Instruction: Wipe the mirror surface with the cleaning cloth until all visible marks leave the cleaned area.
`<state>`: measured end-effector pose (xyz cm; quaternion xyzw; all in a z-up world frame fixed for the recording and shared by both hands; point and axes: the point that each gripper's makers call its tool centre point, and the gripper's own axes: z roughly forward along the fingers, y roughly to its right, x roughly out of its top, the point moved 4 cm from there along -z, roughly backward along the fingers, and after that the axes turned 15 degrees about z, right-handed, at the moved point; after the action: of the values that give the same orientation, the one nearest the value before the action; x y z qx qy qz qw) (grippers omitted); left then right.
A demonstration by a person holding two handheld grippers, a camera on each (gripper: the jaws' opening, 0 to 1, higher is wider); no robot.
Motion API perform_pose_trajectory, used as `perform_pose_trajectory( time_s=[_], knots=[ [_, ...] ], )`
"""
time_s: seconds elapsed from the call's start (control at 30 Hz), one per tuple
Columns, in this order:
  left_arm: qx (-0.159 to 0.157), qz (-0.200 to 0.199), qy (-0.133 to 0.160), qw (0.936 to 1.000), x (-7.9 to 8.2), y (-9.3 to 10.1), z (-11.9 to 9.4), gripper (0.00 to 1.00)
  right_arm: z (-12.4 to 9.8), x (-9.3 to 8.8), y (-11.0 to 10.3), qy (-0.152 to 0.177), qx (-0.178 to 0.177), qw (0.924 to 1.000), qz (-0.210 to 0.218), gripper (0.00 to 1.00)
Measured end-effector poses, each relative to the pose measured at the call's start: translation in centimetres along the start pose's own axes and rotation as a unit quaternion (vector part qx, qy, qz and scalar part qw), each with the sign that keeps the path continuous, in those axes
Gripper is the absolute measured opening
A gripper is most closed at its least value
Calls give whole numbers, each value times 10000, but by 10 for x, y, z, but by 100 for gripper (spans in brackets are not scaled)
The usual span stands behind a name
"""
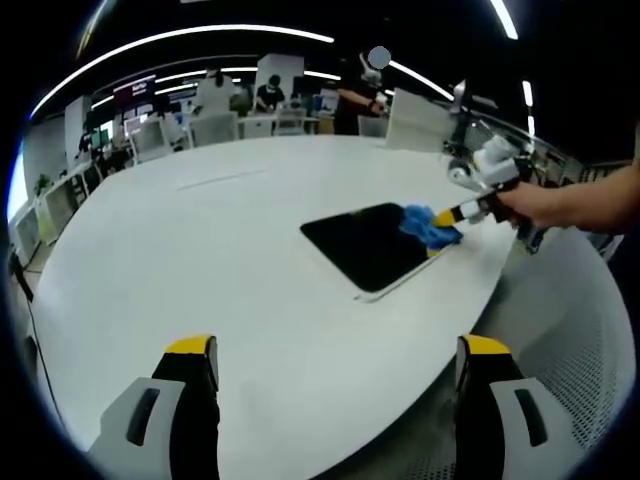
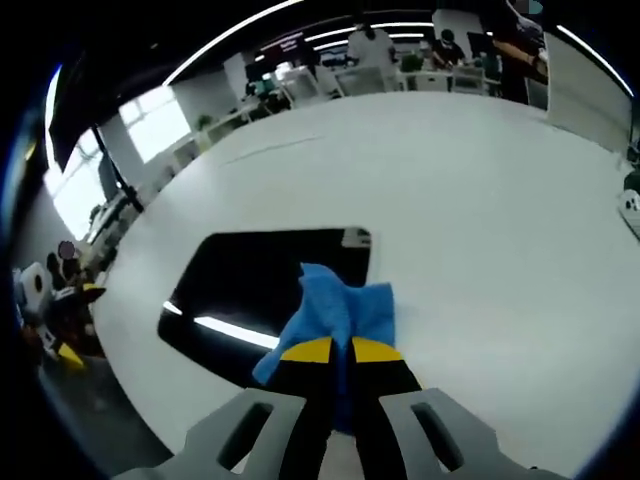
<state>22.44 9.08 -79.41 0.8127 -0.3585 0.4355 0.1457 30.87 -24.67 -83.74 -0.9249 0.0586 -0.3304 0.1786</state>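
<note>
A dark rectangular mirror [image 1: 365, 242] lies flat on the white table [image 1: 200, 250]. In the left gripper view my right gripper [image 1: 448, 217] comes in from the right, held by a hand, and presses a blue cloth [image 1: 430, 226] onto the mirror's right corner. In the right gripper view the mirror [image 2: 250, 285] reflects a ceiling light, and the blue cloth [image 2: 335, 315] rests on its near edge with my right gripper [image 2: 331, 350] shut on it. My left gripper [image 1: 335, 350] stands open above the table's near edge, well short of the mirror.
Desks, chairs and several people stand beyond the table's far edge [image 1: 290, 110]. A white panel [image 1: 415, 120] sits at the far right of the table. A perforated grey surface [image 1: 570, 330] lies past the table's right edge. Bright windows [image 2: 160, 125] show at left.
</note>
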Motion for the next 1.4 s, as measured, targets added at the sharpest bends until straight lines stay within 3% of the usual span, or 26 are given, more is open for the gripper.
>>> perform_pose_trajectory(
  time_s=[0.97, 1.4],
  knots=[
    [64, -28, 31, 10000, 0, -2, -1, 99, -1, 4, -1, 125, -101, 9999, 10, 0],
    [36, -13, 20, 10000, 0, -1, -1, 99, 3, -1, -12, -113, 11, 9999, 87, 0]
  ],
)
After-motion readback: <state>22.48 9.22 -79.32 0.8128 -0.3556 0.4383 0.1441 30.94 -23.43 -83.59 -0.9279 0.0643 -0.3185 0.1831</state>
